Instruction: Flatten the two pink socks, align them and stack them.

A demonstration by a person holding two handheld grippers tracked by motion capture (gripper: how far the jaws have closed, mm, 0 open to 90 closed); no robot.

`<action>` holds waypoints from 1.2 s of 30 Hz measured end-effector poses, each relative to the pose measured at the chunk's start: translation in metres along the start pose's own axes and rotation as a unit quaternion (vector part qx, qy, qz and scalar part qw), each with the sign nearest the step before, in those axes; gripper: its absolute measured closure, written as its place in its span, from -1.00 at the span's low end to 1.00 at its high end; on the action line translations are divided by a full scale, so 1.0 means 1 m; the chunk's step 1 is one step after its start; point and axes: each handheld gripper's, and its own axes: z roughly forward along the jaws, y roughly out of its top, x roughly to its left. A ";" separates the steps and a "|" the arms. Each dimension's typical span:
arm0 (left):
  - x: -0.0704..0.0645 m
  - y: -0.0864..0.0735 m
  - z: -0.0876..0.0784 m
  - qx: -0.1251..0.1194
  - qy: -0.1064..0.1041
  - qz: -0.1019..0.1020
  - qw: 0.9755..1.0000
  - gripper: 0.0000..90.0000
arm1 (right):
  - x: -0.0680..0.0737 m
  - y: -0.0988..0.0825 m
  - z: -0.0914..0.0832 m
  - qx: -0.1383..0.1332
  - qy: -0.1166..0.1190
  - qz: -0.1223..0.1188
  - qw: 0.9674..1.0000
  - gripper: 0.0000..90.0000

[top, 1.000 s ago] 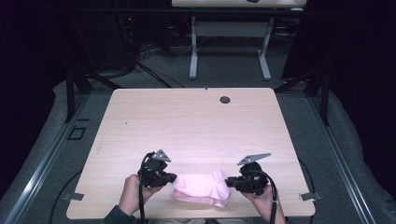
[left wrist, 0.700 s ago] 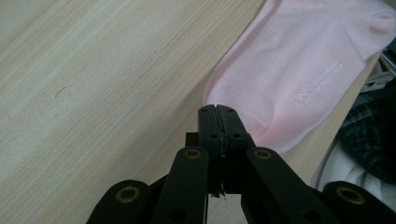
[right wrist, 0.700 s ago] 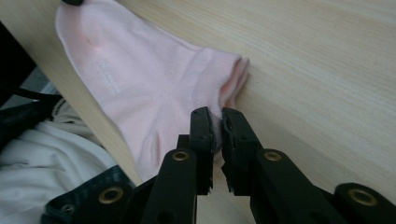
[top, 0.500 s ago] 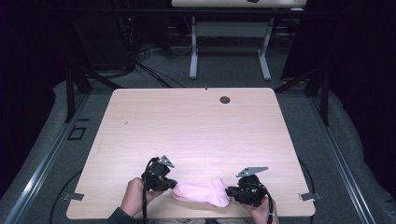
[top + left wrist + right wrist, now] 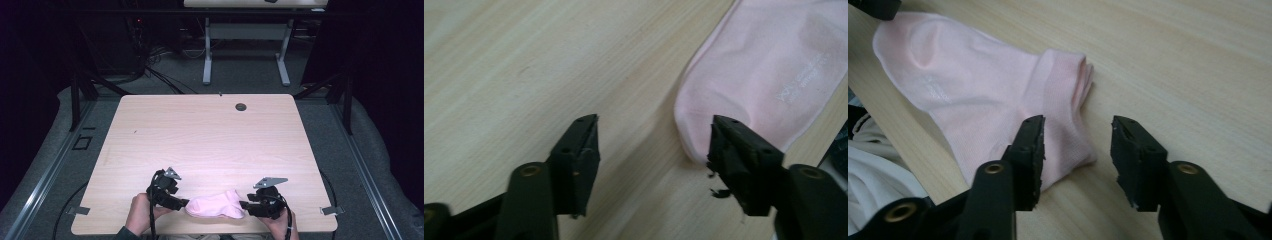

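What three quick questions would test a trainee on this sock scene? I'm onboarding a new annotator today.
1. True or false: the flat pale pink cotton sock lies on the light wooden table near its front edge.
2. The left tongs have just been opening. Are they A) clamped on the sock, B) apart with bare wood between them and the sock's rounded end beside one jaw, or C) lifted high above the table?
3. Fill in: in the right gripper view, the right tongs stand apart at the sock's ______ end.

Key: 1 true; 2 B; 3 cuff (the ribbed opening).
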 end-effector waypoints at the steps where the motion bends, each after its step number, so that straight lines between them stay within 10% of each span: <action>1: 0.002 -0.001 -0.003 -0.009 0.006 -0.002 1.000 -0.42 | -0.002 0.001 -0.003 -0.004 0.001 -0.004 1.000 0.01; 9: 0.014 -0.016 -0.021 -0.062 0.054 -0.024 0.996 -0.78 | -0.021 0.001 -0.025 -0.045 -0.037 -0.003 0.998 -0.65; 27: 0.068 -0.075 -0.017 -0.085 0.159 -0.113 0.977 -1.00 | -0.090 -0.032 -0.037 -0.049 -0.139 0.053 0.988 -1.00; 36: 0.083 -0.092 -0.009 -0.123 0.190 -0.123 0.966 -1.00 | -0.109 -0.045 -0.026 -0.046 -0.179 0.045 0.982 -1.00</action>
